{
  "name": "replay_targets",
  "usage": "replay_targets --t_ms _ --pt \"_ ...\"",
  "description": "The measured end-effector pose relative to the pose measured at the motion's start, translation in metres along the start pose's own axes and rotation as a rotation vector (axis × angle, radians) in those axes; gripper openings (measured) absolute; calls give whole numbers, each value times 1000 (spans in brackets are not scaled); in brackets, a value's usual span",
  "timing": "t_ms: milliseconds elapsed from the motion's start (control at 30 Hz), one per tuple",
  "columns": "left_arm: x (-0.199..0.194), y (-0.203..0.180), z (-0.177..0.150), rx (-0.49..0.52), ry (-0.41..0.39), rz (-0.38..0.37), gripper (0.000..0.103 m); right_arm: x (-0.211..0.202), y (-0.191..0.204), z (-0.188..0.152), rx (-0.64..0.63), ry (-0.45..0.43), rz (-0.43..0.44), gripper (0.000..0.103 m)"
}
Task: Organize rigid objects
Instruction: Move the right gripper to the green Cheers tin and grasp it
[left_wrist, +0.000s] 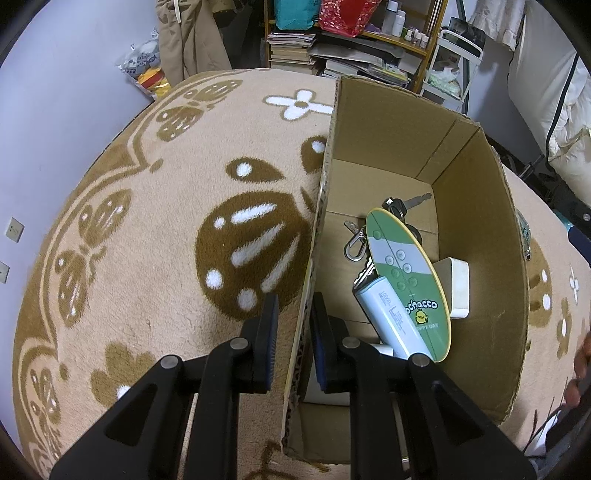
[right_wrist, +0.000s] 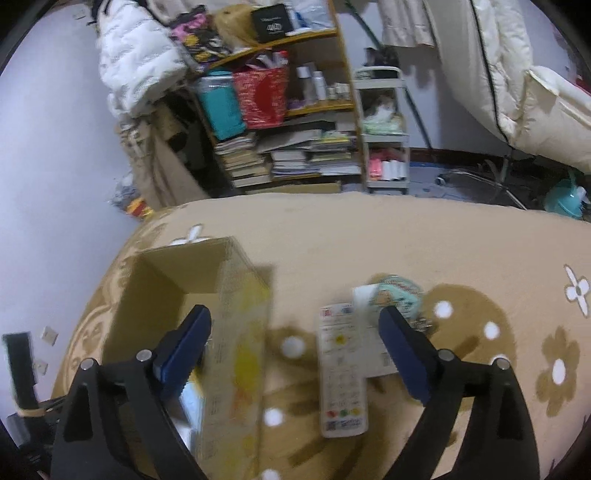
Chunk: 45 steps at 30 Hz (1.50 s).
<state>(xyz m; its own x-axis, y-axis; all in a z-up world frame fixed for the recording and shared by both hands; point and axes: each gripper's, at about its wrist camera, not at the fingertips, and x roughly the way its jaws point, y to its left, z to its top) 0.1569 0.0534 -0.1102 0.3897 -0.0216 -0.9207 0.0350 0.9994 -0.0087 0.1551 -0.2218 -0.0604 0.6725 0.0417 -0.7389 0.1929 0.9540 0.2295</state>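
Pinching the cardboard box (left_wrist: 391, 122) wall, my left gripper (left_wrist: 293, 314) points steeply down; my right gripper (right_wrist: 295, 332) hangs spread above the remote (right_wrist: 341, 373).

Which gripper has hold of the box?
The left gripper: its jaws are pinched on the cardboard box wall, one inside, one outside. The right gripper hangs wide open, gripping nothing.
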Motion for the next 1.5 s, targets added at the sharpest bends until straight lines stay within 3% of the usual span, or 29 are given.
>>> replay_targets --t_ms 500,767,1000,1133,1200,1367,1500 --pt "-1 0 -1 -2 -6 -8 17 59 -58 15 77 18 -138 99" --pt "0 1 -2 -2 -4 -7 17 93 -75 7 124 78 -151 98" --pt "1 3 0 -8 4 -18 17 102 -90 -1 190 87 -124 82" --pt "3 4 1 -8 6 -19 17 104 -85 -4 134 96 -144 78" --pt "3 4 1 -10 8 -21 17 107 -80 -6 108 112 -153 67" --pt "4 6 1 -18 9 -31 17 100 -75 -9 80 100 -200 67" --pt "5 7 1 -18 9 -30 17 88 -76 -11 99 85 -179 67"
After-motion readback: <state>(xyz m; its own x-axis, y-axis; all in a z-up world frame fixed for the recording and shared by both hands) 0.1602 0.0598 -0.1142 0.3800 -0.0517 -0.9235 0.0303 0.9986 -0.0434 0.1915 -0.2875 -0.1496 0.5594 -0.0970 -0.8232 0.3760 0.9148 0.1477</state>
